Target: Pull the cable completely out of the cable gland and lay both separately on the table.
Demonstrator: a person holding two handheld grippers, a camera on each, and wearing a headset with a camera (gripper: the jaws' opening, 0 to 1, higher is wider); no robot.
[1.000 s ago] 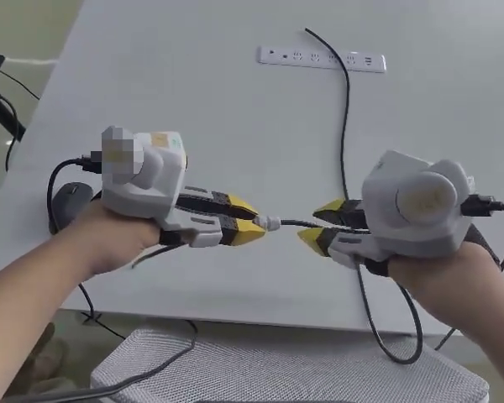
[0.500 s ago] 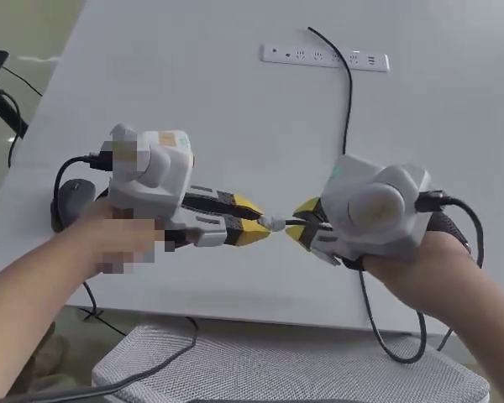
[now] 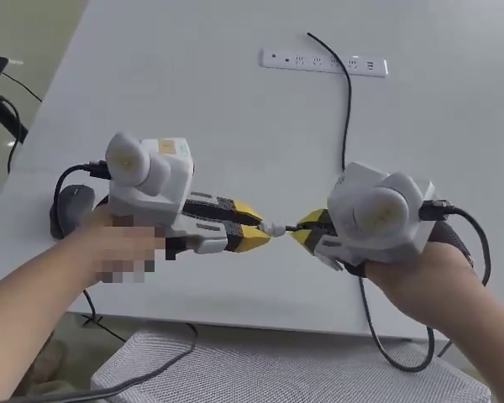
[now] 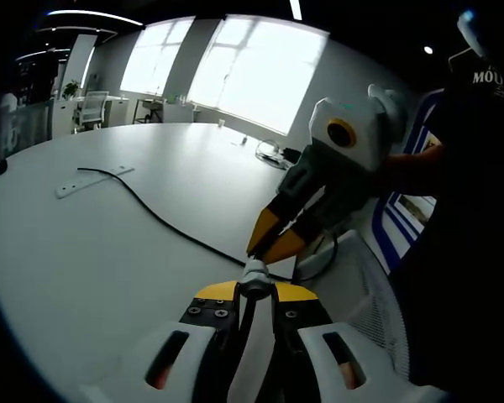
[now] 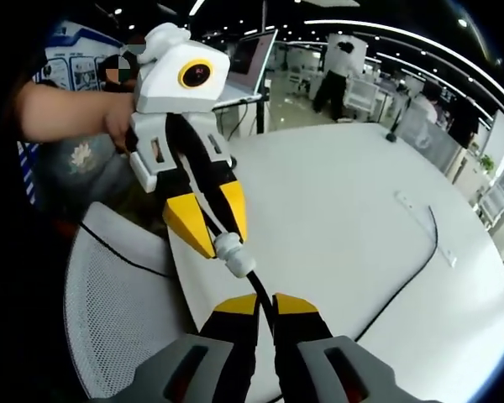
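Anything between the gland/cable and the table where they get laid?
Nothing blocks the drop: the cable gland in the left gripper and the cable in the right gripper hang over bare table. Only the black cord from the power strip runs on the table under the right gripper.

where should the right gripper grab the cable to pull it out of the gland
Grip the black cable on the short bare stretch just outside the cable gland, coming end-on from the side opposite the left gripper. The cable leaves the gland straight there, so the pull likely stays along its axis.
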